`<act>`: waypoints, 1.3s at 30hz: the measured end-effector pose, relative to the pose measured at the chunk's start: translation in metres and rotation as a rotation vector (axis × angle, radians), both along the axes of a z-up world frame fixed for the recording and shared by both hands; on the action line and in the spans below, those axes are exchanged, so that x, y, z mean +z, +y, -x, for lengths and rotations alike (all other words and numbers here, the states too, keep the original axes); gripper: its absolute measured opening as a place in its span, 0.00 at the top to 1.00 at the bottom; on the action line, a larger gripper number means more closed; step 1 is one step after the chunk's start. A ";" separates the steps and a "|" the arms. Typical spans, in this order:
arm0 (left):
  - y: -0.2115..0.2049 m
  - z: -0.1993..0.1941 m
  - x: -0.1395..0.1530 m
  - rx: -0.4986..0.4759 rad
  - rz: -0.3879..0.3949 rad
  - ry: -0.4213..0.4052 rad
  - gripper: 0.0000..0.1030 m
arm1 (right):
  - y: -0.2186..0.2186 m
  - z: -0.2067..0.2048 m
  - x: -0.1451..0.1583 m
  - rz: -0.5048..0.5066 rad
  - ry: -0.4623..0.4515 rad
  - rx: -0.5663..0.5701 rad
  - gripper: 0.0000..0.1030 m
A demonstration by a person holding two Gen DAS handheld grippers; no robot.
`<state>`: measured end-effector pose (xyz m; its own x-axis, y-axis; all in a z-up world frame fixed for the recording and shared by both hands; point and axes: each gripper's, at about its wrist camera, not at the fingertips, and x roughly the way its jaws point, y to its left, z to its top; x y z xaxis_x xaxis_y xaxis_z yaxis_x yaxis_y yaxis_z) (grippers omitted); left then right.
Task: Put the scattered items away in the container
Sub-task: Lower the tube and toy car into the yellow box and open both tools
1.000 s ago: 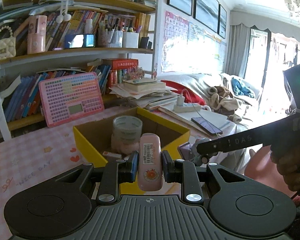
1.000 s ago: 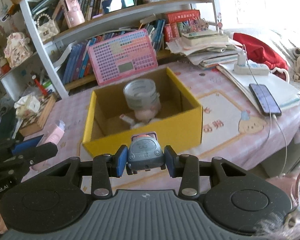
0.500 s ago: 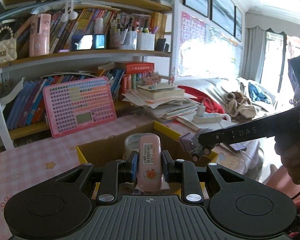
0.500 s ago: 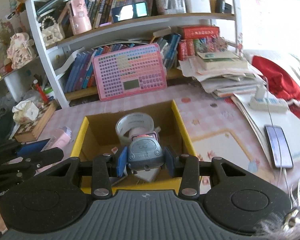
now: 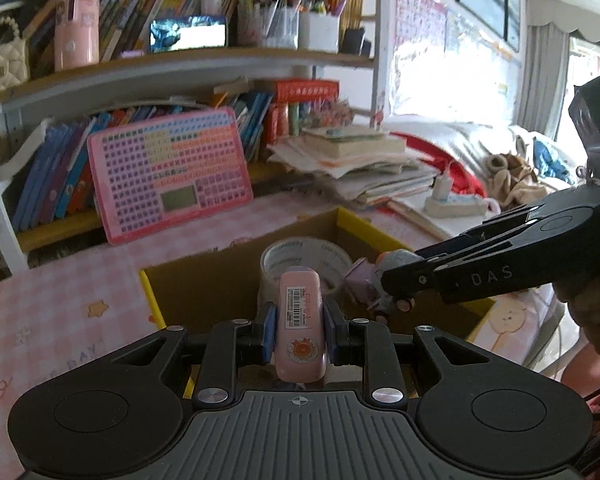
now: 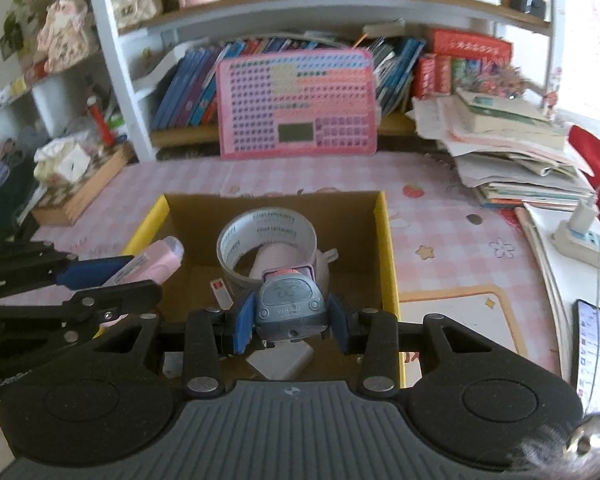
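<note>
two grippers, one yellow box (image 6: 389,248) on the pink checked worktop (image 6: 460,240), one tape roll (image 6: 266,250) standing on edge inside it. the left gripper (image 5: 299,330) is clamped on one pink oblong case (image 5: 300,320), its long axis running forward along the fingers, over the box's near left part. the right gripper (image 6: 290,320) is clamped on one small grey-blue toy car (image 6: 290,306), its front facing the camera, held above the box's near side.
</note>
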<state>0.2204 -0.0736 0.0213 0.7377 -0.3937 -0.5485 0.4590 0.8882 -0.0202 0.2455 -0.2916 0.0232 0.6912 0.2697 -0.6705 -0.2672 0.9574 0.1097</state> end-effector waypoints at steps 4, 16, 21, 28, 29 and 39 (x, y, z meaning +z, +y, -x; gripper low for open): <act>-0.007 -0.011 -0.012 0.008 -0.035 0.035 0.76 | 0.002 -0.013 -0.014 0.034 0.033 0.053 0.64; -0.020 -0.032 -0.035 0.043 -0.099 0.109 0.76 | 0.005 -0.039 -0.042 0.091 0.098 0.146 0.63; -0.024 -0.034 -0.038 0.049 -0.113 0.110 0.76 | 0.006 -0.042 -0.044 0.120 0.090 0.177 0.63; -0.026 -0.035 -0.040 0.067 -0.119 0.113 0.75 | 0.008 -0.042 -0.046 0.158 0.073 0.209 0.63; -0.026 -0.035 -0.040 0.070 -0.119 0.114 0.74 | 0.008 -0.041 -0.047 0.162 0.071 0.212 0.63; -0.023 -0.023 -0.030 0.136 -0.110 0.057 0.17 | 0.003 -0.037 -0.037 0.111 0.042 0.169 0.42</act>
